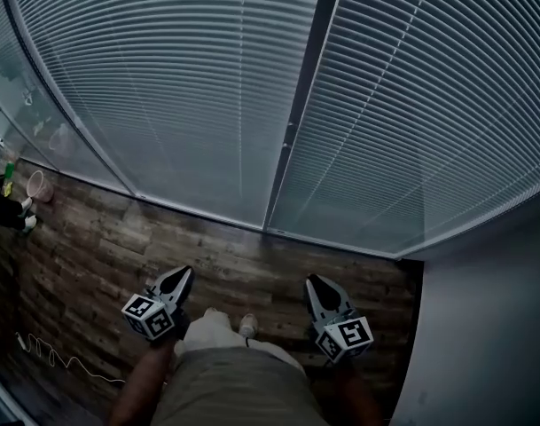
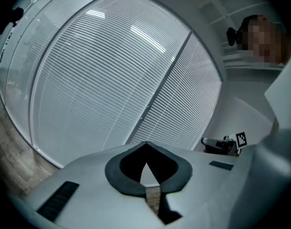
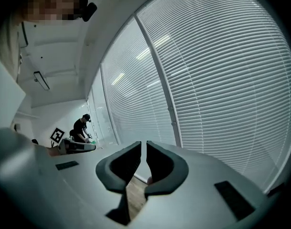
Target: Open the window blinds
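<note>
Dark wood-plank floor [image 1: 92, 256] runs up to a wall of windows, and a plain grey wall [image 1: 491, 327] closes the corner on the right. Window blinds [image 1: 181, 87] hang over the glass in two wide panels, parted by a dark upright frame post [image 1: 296, 114]. Both panels are lowered all the way, their slats reaching the bottom rail where the floor begins. Neither gripper touches them; both are held low in front of the person, well apart from the slats and pointing toward them.

The left gripper [image 1: 179, 273] sits over the floor at the person's left, its jaws closed with the tips meeting and nothing between them. The right gripper [image 1: 316, 282] is at the other side, roughly level with it, its jaws drawn together to a thin slit and empty as well.

A thin white cable [image 1: 52, 355] lies in loops on the floor at the far left. In the right gripper view, another person [image 3: 80, 128] in dark clothes is bent over farther along the windows.
</note>
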A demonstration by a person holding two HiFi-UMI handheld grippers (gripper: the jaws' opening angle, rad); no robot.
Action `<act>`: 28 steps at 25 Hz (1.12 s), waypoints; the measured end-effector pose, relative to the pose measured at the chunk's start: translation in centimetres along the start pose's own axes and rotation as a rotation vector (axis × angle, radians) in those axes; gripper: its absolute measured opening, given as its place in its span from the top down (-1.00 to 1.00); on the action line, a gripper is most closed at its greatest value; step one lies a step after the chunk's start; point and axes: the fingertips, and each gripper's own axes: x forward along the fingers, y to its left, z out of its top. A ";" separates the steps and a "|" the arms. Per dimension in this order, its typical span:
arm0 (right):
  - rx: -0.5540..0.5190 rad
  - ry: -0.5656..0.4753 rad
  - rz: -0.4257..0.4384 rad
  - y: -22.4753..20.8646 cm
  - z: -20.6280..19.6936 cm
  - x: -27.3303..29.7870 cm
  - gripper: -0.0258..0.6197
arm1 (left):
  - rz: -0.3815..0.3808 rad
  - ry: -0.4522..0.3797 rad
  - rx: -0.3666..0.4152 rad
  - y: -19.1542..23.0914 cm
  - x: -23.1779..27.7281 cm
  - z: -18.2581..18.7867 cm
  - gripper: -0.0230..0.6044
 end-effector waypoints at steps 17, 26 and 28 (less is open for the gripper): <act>0.031 -0.041 -0.084 -0.8 -0.4 1.1 0.79 | -0.006 0.049 0.015 1.7 0.4 -0.1 0.89; -0.001 -0.051 -0.122 0.9 1.3 4.2 0.79 | -0.059 0.040 0.004 4.6 1.8 2.7 0.88; -0.011 -0.055 -0.138 1.8 2.0 5.0 0.79 | -0.071 0.056 0.000 5.9 1.7 2.9 0.89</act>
